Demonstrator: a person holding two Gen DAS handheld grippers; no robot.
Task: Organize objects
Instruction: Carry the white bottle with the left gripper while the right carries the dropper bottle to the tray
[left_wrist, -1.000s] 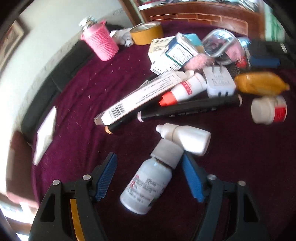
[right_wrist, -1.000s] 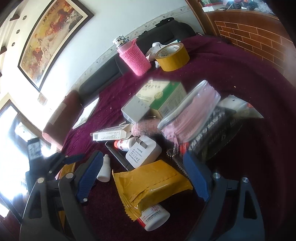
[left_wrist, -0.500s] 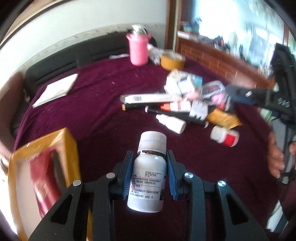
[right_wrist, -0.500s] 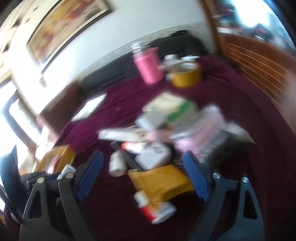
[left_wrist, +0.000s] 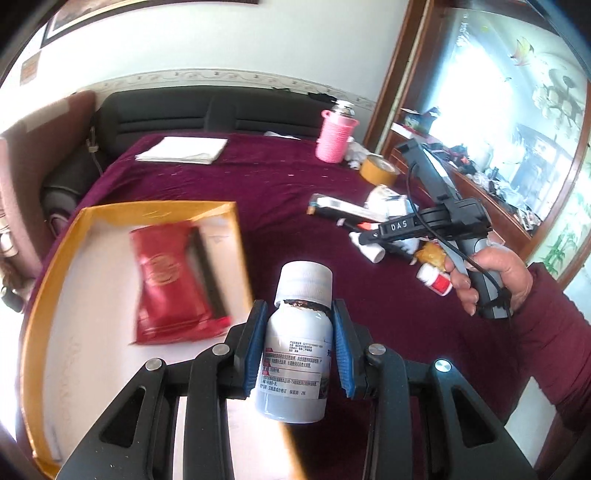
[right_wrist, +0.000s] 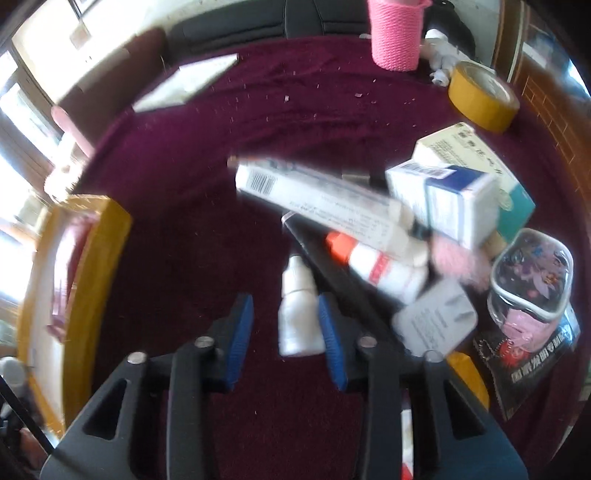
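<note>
While the left gripper (left_wrist: 298, 334) clamps the white bottle (left_wrist: 295, 354) beside the box's yellow rim (left_wrist: 236, 236), the right gripper (right_wrist: 284, 325) has just been closing around a dropper bottle (right_wrist: 298, 306).

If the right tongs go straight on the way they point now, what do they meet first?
Probably the small white dropper bottle, already lying between the right tongs beside one pad; past it, the dark pen. Blur leaves depth uncertain.

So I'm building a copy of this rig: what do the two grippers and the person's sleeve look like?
The left gripper and the right gripper both have black frames, silver bolts and ribbed blue pads. In the left view the right tool has a grey handle, a black cable and a white DAS marking. The sleeve is dark red.
</note>
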